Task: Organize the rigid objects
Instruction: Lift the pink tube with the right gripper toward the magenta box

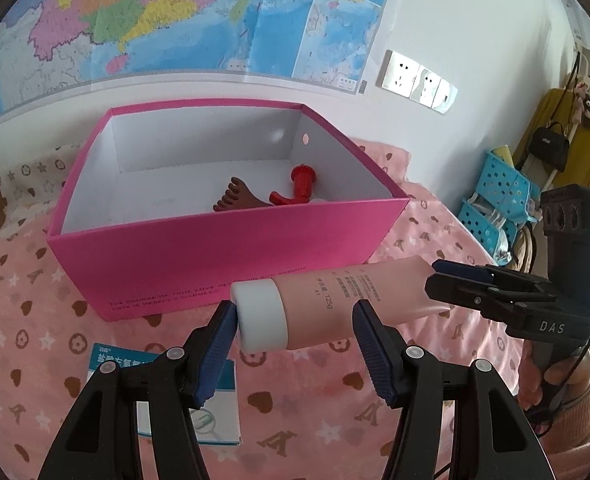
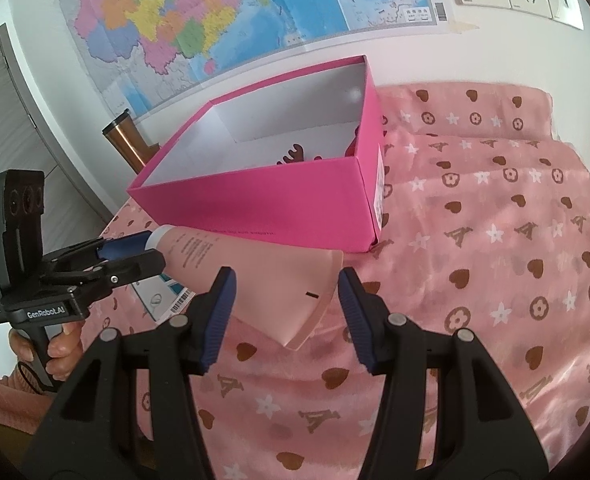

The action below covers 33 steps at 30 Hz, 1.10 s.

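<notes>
Two grippers flank pink tube (image 1: 335,304), just before pink box (image 1: 231,256). Left gripper (image 1: 295,334) wide open, pad touching cap; right gripper (image 2: 287,300) wide open around crimped tail. Neither grips; likely steadying tube for lift into box.

box print (image 1: 199,286): too small to read | medicine carton (image 1: 167,396): partly hidden

A bed (image 2: 495,240) covered in pink cloth printed with brown hearts and white stars carries everything. A pink box (image 1: 231,256) sits directly on it. A white-and-teal packet (image 1: 151,364) lies flat near the box's front.
</notes>
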Motion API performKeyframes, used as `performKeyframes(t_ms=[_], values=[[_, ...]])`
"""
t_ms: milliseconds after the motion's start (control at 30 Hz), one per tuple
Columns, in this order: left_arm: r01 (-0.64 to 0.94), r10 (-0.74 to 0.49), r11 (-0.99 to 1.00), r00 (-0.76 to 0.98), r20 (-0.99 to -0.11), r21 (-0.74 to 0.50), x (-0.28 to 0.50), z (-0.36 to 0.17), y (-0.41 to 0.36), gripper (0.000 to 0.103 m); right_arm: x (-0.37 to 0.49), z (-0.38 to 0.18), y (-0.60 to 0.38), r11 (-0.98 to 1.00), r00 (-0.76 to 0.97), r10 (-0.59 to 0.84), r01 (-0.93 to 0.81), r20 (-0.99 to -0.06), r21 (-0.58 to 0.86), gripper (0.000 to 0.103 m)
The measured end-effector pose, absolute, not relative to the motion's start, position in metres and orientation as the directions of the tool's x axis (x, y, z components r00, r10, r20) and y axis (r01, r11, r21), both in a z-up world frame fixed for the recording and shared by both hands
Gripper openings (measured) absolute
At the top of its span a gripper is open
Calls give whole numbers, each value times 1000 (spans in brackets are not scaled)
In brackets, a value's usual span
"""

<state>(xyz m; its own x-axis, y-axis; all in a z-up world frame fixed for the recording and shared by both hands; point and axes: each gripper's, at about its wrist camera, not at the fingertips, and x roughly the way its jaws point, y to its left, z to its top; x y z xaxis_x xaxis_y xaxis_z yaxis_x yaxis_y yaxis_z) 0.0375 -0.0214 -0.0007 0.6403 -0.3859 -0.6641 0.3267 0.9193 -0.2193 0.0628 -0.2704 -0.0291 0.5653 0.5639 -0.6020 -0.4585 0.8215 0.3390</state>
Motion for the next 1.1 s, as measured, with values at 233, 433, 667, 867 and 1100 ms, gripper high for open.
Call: performKeyframes(t_ms=[233,433,667,867,1100], values=[[329,-388,919,651,-653,-218,35,4,-21,60,63,-28,-271,823,571,561,-459,-599,334,56],[333,-390,918,658,-644,-216,36,7,-20,60,64,-24,-270,823,576,561,-463,-594,329,56],[336,-392,917,664,-636,-214,36,11,-21,60,65,-19,-271,823,586,563,-468,-583,323,56],[339,-392,917,670,-631,-209,36,14,-23,60,65,-17,-272,824,593,562,-467,-577,321,56],[343,-395,916,676,-622,-208,36,17,-23,60,67,-14,-273,824,600,561,-469,-570,318,56]])
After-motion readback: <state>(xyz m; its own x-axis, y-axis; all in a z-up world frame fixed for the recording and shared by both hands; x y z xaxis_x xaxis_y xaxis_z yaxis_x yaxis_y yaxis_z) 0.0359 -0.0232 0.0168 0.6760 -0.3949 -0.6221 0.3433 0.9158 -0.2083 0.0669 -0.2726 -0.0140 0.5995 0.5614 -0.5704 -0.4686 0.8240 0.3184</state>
